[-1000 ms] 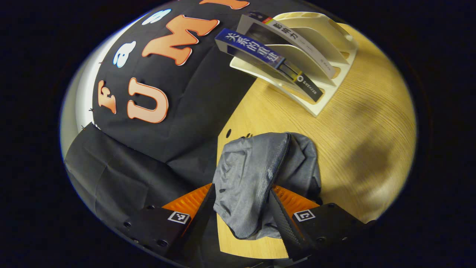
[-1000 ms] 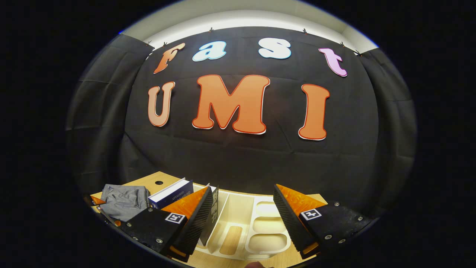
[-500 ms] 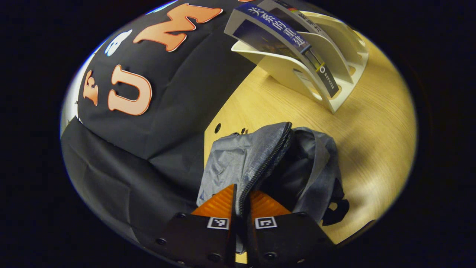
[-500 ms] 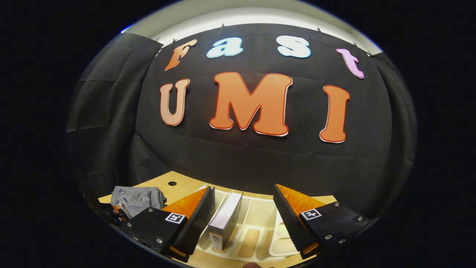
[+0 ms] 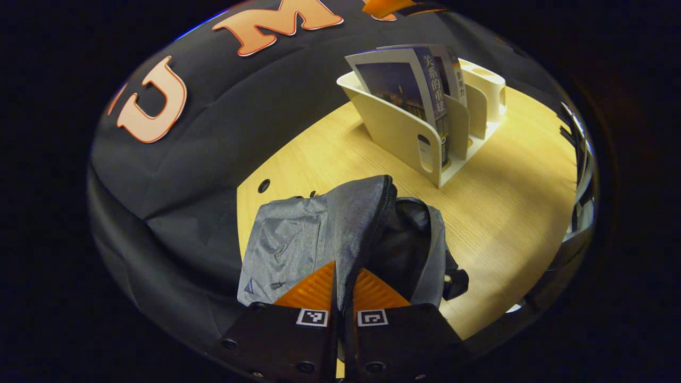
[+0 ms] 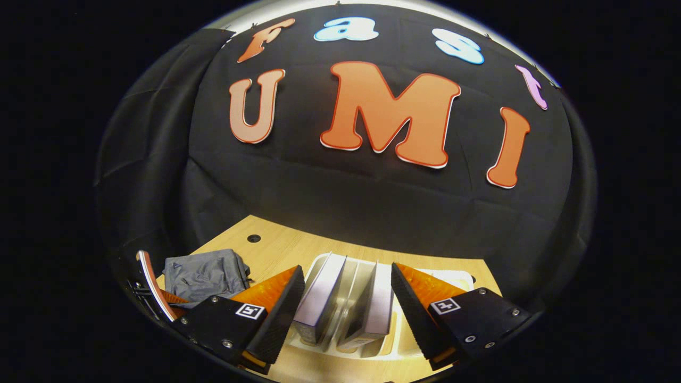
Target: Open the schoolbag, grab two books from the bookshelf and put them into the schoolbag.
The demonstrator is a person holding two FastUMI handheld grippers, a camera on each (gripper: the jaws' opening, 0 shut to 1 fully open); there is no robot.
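Note:
The grey schoolbag (image 5: 308, 239) lies on the wooden table (image 5: 505, 202) with its zipper parted and a dark opening (image 5: 404, 250) on the right side. My left gripper (image 5: 345, 276) is shut on the bag's zipper edge and holds that flap up. Behind the bag stands the cream bookshelf (image 5: 404, 138) with a blue book (image 5: 409, 85) and a second book (image 5: 453, 69) upright in it. In the right gripper view, my right gripper (image 6: 347, 268) is open just above the bookshelf (image 6: 452, 276). Both books (image 6: 319, 298) (image 6: 375, 303) stand between its fingers, untouched.
The schoolbag (image 6: 205, 274) and the other gripper (image 6: 154, 287) show at the lower left of the right gripper view. A round cable hole (image 5: 263, 186) lies in the table near the black cloth wall. Bare table stretches right of the bag.
My left gripper went from open around the bag's flap to shut on its zipper edge, and the opening widened. My right gripper shifted over the bookshelf until both books stood between its fingers.

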